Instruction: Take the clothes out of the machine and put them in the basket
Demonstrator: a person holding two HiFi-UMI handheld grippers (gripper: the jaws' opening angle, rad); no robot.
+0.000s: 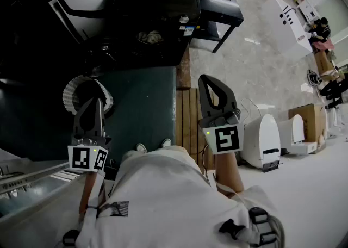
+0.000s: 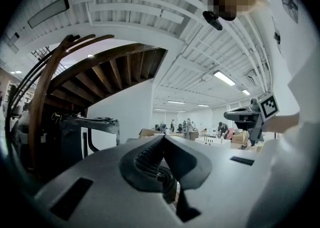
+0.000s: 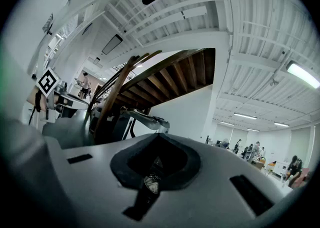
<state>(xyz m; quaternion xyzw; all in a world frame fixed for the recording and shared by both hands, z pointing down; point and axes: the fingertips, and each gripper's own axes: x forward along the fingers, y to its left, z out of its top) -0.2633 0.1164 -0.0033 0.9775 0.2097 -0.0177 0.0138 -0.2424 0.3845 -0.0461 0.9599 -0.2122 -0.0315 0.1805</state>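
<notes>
Across the green mat, clothes sit in the machine, the basket looks empty, and left gripper and right gripper are closed, holding nothing.

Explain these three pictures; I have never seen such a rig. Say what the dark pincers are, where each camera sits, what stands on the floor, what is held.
A person holds a two-jaw gripper in each hand: the left gripper and the right gripper; the marker cubes belong to them. The head view comes from a camera on the person's head, looking down. The other two cameras ride on the grippers and look along their jaws into the room. Both pairs of jaws are together, holding nothing. On the floor ahead stand a white ribbed basket and a dark machine, with pale cloth showing in its round opening.
</notes>
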